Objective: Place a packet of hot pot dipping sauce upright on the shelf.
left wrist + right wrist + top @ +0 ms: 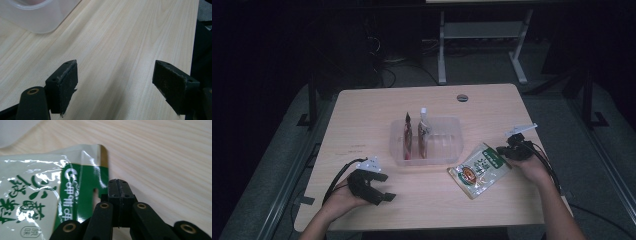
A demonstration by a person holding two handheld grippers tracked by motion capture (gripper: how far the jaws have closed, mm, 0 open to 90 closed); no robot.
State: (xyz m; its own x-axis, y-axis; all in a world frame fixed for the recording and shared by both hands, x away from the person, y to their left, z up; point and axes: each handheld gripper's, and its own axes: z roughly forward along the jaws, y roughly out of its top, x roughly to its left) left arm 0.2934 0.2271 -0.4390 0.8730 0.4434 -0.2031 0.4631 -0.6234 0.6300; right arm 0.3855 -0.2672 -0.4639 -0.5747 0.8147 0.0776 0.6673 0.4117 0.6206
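**A:** What are your right jaws doing?

**B:** My right gripper (118,182) has its jaws pressed flat together, pad against pad. From the right gripper view nothing sits between them: they lie just beside the green top edge of the pouch (42,195), at the corner by its notch. I cannot tell whether they touch the film there.

**A:** Where is that pouch on the surface?

**B:** In the high view the pouch (479,170) lies flat on the wooden surface (362,115), towards my right and the near side, turned at a slant. It is pale green and white with a dark green band along one end, and that end points at my right gripper (508,151). It lies outside the clear plastic tub (452,145), just beside the tub's near right corner.

**A:** And what is in the tub?

**B:** Two slim sachets stand upright in its left half, side by side: a dark red one (408,136) and a spouted one with a white cap (424,134).

**A:** Your left side?

**B:** My left gripper (115,80) holds its jaws spread wide, with bare wood between the pads. In the high view the left gripper (379,196) sits low over the near left part of the surface, well apart from the pouch. A corner of the tub (37,17) shows in the left gripper view, up ahead of it.
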